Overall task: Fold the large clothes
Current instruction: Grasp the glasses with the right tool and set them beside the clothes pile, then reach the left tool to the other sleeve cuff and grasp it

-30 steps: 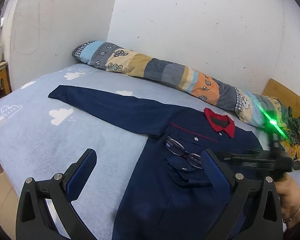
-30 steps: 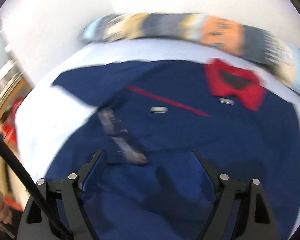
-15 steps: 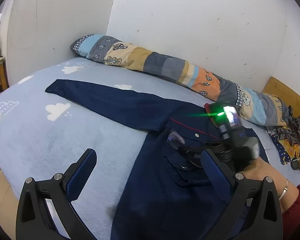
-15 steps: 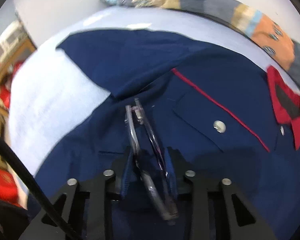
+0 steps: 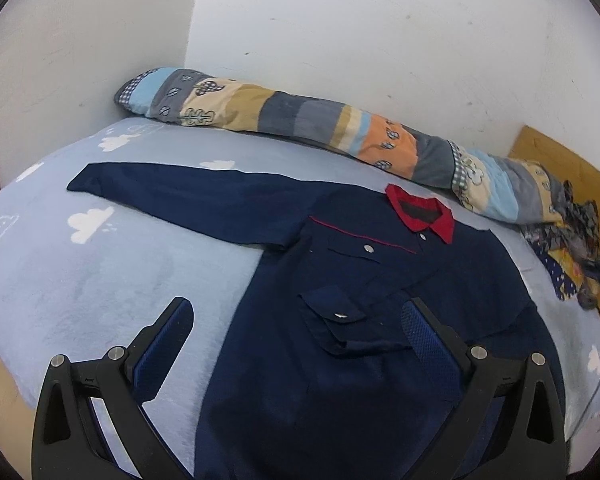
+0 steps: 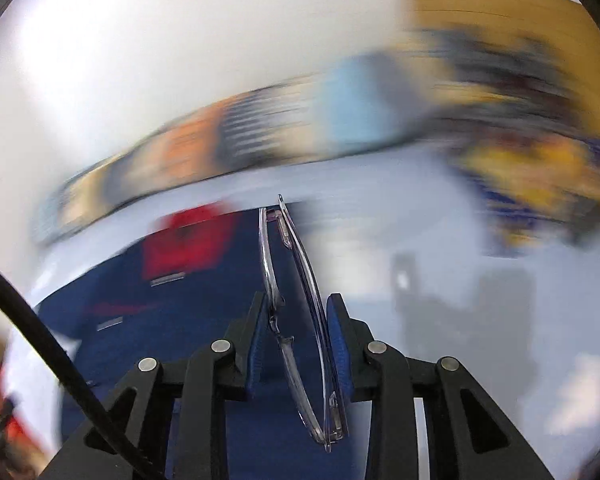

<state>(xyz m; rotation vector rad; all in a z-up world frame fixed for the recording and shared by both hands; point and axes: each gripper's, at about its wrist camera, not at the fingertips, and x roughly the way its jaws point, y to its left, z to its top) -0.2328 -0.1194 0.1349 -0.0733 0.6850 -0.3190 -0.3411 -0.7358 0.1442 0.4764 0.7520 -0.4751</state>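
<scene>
A navy work jacket (image 5: 340, 280) with a red collar (image 5: 420, 212) lies spread flat on the light blue bed, one sleeve stretched out to the left. My left gripper (image 5: 296, 320) is open and empty, hovering over the jacket's lower left part. My right gripper (image 6: 298, 312) is shut on a pair of clear-framed glasses (image 6: 296, 320) and holds them in the air above the bed. The right wrist view is blurred; the jacket (image 6: 180, 320) shows at its lower left.
A long patchwork pillow (image 5: 300, 128) lies along the white wall at the back. A heap of patterned cloth (image 5: 572, 248) sits at the right by a wooden board (image 5: 560, 160). The bed sheet (image 5: 80, 260) has white cloud prints.
My right gripper closed on the glasses that lay on the jacket's chest pocket, lifted them off and swung to the right. The jacket is now bare. My left gripper stayed about where it was.
</scene>
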